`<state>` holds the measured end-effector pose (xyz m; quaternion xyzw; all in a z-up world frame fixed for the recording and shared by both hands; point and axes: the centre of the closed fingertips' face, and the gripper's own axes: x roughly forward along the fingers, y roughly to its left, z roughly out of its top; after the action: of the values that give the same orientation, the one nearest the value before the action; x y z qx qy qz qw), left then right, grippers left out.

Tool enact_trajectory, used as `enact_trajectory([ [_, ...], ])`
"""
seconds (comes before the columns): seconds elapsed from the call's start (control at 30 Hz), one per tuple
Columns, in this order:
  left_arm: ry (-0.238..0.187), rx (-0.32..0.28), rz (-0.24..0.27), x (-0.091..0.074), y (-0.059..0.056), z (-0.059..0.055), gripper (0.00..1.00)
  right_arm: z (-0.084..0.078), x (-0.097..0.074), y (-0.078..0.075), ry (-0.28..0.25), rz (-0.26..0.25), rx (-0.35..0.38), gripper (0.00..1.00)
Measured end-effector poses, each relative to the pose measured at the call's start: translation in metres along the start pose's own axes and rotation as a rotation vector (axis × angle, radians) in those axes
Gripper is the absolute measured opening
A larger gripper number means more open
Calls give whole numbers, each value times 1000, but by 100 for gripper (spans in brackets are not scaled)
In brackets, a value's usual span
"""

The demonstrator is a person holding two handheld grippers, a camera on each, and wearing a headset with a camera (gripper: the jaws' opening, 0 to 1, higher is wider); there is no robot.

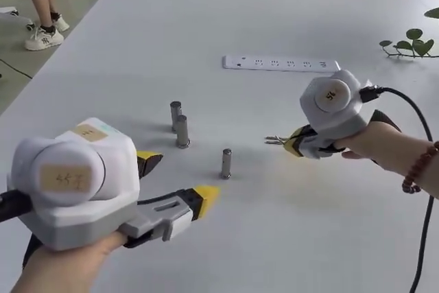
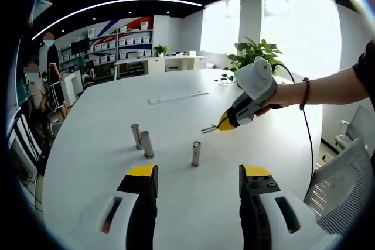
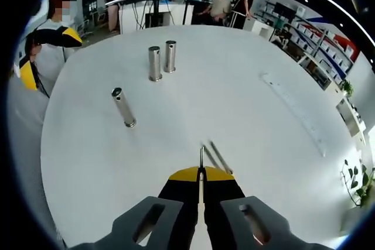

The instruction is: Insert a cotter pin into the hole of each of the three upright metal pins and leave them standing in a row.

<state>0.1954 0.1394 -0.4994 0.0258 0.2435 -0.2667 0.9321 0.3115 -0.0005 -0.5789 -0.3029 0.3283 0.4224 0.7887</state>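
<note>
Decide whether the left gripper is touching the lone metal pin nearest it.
Apart. The left gripper view shows bare table between the left gripper and the lone metal pin.

1. Metal pins [image 1: 182,132]: three, frame centre.
2. Cotter pins [image 1: 274,141]: centre right; I cannot tell the count.
3. Power strip [image 1: 281,64]: one, upper centre.
4. My grippers: two, left gripper [image 1: 182,176] and right gripper [image 1: 288,143].

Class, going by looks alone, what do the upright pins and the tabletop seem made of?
Upright pins: likely steel, brushed grey, with soft highlights along their sides. Tabletop: smooth matt white, perhaps laminate or painted board; the look leaves it open.
</note>
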Motion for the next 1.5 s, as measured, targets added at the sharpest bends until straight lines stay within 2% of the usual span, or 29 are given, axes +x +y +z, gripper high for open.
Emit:
enact_trajectory([
  [0.1, 17, -56, -19, 1, -1, -3, 50, 7, -7, 8, -32, 13, -11, 0],
  [0.13, 8, -64, -23, 1, 0, -2, 49, 9, -9, 10, -42, 18, -16, 0],
  [0.53, 5, -110, -94, 10, -10, 7, 35, 35, -32, 46, -128, 45, -174, 0],
  [0.6, 15, -106, -107, 12, -14, 8, 32, 40, -35, 54, -153, 61, -218, 0],
  [0.73, 34, -113, -132, 17, -19, 7, 30, 42, -38, 62, -154, 78, -244, 0],
  [0.83, 56, -141, -156, 21, -24, 6, 24, 45, -40, 69, -172, 98, -244, 0],
  [1.17, 70, -212, -186, 29, -28, 10, 17, 55, -45, 94, -232, 153, -305, 0],
  [1.3, 99, -235, -202, 31, -30, 6, 15, 59, -47, 103, -261, 183, -329, 0],
  [1.5, 133, -258, -214, 32, -34, 1, 12, 62, -50, 115, -275, 209, -380, 0],
])
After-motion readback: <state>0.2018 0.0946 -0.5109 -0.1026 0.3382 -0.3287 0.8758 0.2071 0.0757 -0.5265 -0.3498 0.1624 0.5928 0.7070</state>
